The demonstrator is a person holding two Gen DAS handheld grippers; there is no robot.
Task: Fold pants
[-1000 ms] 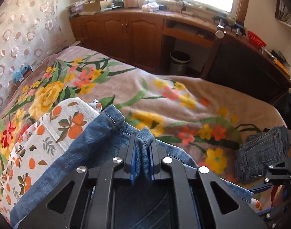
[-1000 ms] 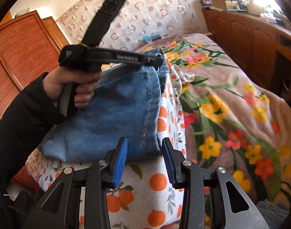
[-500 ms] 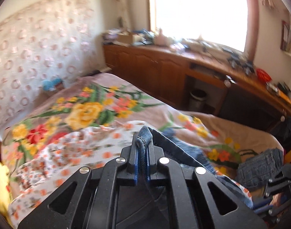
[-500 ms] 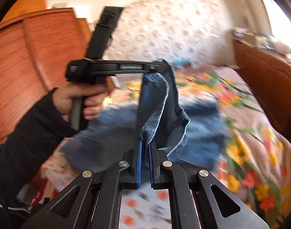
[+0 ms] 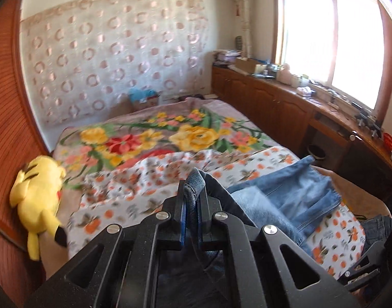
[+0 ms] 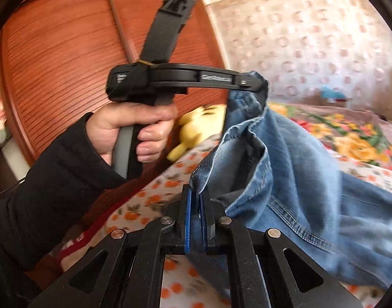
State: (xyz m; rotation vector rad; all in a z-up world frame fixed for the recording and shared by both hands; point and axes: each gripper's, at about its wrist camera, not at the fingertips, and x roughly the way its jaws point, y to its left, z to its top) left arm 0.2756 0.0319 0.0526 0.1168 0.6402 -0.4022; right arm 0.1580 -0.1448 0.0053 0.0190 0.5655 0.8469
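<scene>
Blue denim pants hang over the bed, lifted at one end by both grippers. My left gripper is shut on a bunched denim edge. In the right wrist view the left gripper shows held high in a hand, with the pants draping down from it to the bed. My right gripper is shut on another part of the same denim edge, lower than and close to the left one. The far end of the pants lies on the orange-print sheet.
A floral blanket covers the bed. A yellow plush toy lies at the bed's left edge by the wooden wardrobe. Darker jeans lie at right. Wooden cabinets and a cluttered counter run under the window.
Both grippers have lifted the denim edge higher and swung toward the head of the bed. The right gripper, open a second ago, has shut on the pants.
</scene>
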